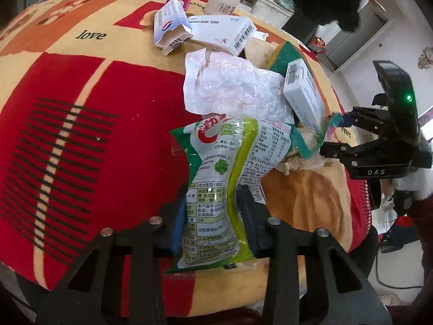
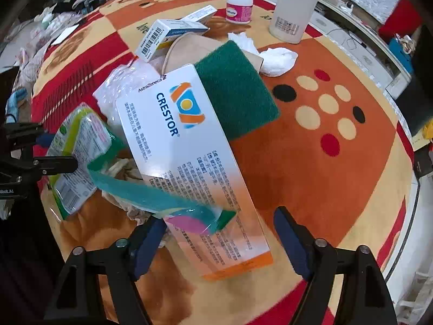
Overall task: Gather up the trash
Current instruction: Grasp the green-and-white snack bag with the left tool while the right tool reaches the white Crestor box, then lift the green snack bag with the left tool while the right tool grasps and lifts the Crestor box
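Both pairs of jaws work at one heap of trash on a red, orange and cream blanket [image 1: 67, 135] printed "love". No earlier frame shows how they came there. Left gripper [image 1: 213, 211] is pinched narrow on a green-and-white snack wrapper [image 1: 216, 168], whose back carries small Chinese print and a nutrition table; its blue pads press the wrapper's lower part from both sides. Right gripper [image 2: 220, 233] stands about half spread, with a white and orange box [image 2: 189, 157] reading "AstraZeneca" and "CRESTOR" lying between its fingers, and a teal plastic strip [image 2: 151, 195] draped across that box; whether the pads touch the box I cannot tell.

Only the right wrist view shows the box's printed face, a green scouring pad [image 2: 235, 92] behind it, a wad of white tissue [image 2: 278, 57] and a pink-labelled bottle [image 2: 239, 2]. Only the left wrist view shows a far box [image 1: 224, 31] marked "Tablets" and the right tool's "DAS" marking.
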